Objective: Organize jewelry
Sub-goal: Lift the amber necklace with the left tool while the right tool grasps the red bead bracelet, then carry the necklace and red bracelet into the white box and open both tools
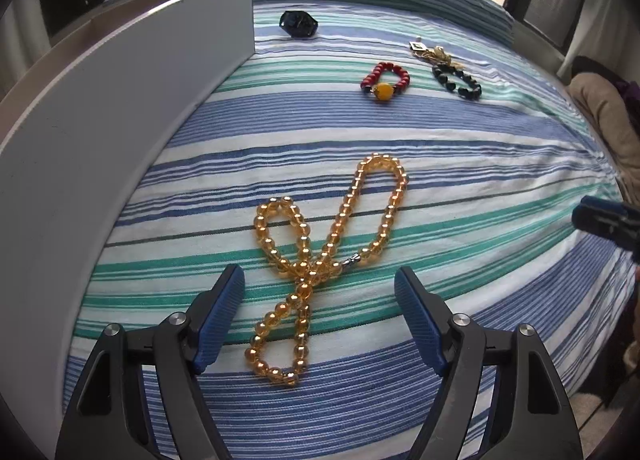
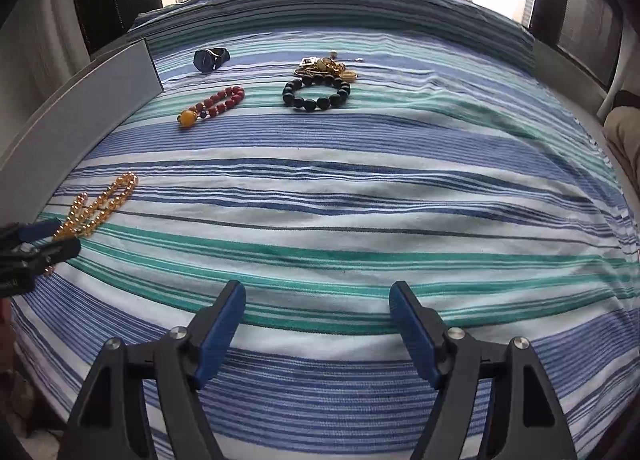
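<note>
An amber bead necklace [image 1: 324, 256] lies looped on the striped bedspread, with its lower loop between the fingers of my open left gripper [image 1: 320, 280]. It also shows in the right wrist view [image 2: 100, 204] at far left. Farther back lie a red bead bracelet with a yellow bead [image 1: 385, 81] [image 2: 212, 105], a black bead bracelet [image 1: 457, 79] [image 2: 317, 93], a pile of gold jewelry [image 1: 432, 52] [image 2: 326, 66] and a dark watch [image 1: 299, 23] [image 2: 211, 58]. My right gripper [image 2: 318, 296] is open and empty above bare bedspread.
A grey box wall [image 1: 120, 108] [image 2: 80, 100] stands along the left of the bed. The striped bedspread [image 2: 360, 188] covers the whole surface. A window with buildings is behind. The right gripper's tip [image 1: 600, 220] shows at the right edge.
</note>
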A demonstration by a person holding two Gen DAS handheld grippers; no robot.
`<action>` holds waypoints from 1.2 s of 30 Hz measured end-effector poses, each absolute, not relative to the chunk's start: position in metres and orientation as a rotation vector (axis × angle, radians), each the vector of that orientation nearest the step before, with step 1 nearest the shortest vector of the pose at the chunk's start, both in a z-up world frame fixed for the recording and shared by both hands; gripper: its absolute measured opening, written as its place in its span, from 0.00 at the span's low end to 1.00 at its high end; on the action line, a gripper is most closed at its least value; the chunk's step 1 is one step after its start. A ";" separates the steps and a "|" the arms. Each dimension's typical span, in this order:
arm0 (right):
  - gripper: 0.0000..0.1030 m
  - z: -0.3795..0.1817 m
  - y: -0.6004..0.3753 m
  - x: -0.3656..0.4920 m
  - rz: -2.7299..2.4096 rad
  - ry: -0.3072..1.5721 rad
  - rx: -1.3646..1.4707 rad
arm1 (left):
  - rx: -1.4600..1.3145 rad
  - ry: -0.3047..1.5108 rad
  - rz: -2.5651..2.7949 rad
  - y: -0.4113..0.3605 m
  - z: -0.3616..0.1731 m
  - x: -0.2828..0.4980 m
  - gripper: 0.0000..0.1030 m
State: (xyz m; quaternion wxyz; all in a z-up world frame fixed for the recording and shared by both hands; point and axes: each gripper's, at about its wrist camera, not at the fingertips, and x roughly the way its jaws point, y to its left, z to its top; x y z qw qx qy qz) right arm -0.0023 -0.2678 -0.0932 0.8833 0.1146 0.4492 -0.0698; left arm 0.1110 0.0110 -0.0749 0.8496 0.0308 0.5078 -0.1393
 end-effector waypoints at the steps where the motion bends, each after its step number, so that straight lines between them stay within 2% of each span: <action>1: 0.74 -0.081 -0.267 0.002 -0.094 0.947 0.274 | 0.070 1.065 -0.293 0.011 -0.075 0.111 0.76; 4: 0.74 -0.052 -0.260 0.037 -0.003 0.989 0.319 | 0.103 1.056 -0.279 0.007 -0.076 0.111 0.75; 6: 0.74 -0.046 -0.257 0.073 0.014 1.023 0.347 | 0.132 1.037 -0.264 0.005 -0.076 0.109 0.66; 8: 0.74 -0.050 -0.255 0.116 -0.012 1.072 0.345 | 0.130 1.023 -0.268 0.004 -0.074 0.107 0.41; 9: 0.74 -0.055 -0.252 0.138 -0.028 1.101 0.340 | 0.125 1.024 -0.265 0.005 -0.073 0.108 0.36; 15: 0.74 -0.088 -0.226 0.224 -0.064 1.185 0.316 | 0.081 1.022 -0.271 0.011 -0.072 0.108 0.32; 17: 0.74 -0.096 -0.219 0.234 -0.075 1.190 0.358 | 0.064 1.025 -0.276 0.014 -0.071 0.108 0.31; 21: 0.74 -0.097 -0.201 0.238 -0.114 1.148 0.260 | -0.016 1.036 -0.286 0.024 -0.069 0.109 0.27; 22: 0.66 -0.096 -0.197 0.237 -0.126 1.139 0.218 | -0.033 1.029 -0.284 0.027 -0.066 0.110 0.11; 23: 0.56 -0.096 -0.194 0.236 -0.140 1.129 0.156 | -0.044 1.045 -0.284 0.030 -0.066 0.111 0.11; 24: 0.30 -0.095 -0.192 0.234 -0.135 1.122 0.116 | -0.062 1.058 -0.285 0.033 -0.066 0.112 0.11; 25: 0.17 -0.095 -0.194 0.231 -0.121 1.118 0.109 | -0.079 1.064 -0.287 0.036 -0.067 0.112 0.11; 27: 0.16 -0.094 -0.202 0.224 -0.095 1.123 0.134 | -0.096 1.068 -0.289 0.038 -0.067 0.112 0.10; 28: 0.09 -0.091 -0.206 0.218 -0.084 1.112 0.138 | -0.101 1.072 -0.288 0.039 -0.067 0.112 0.10; 36: 0.09 -0.067 -0.220 0.169 0.011 1.073 0.115 | -0.172 1.067 -0.308 0.049 -0.051 0.102 0.10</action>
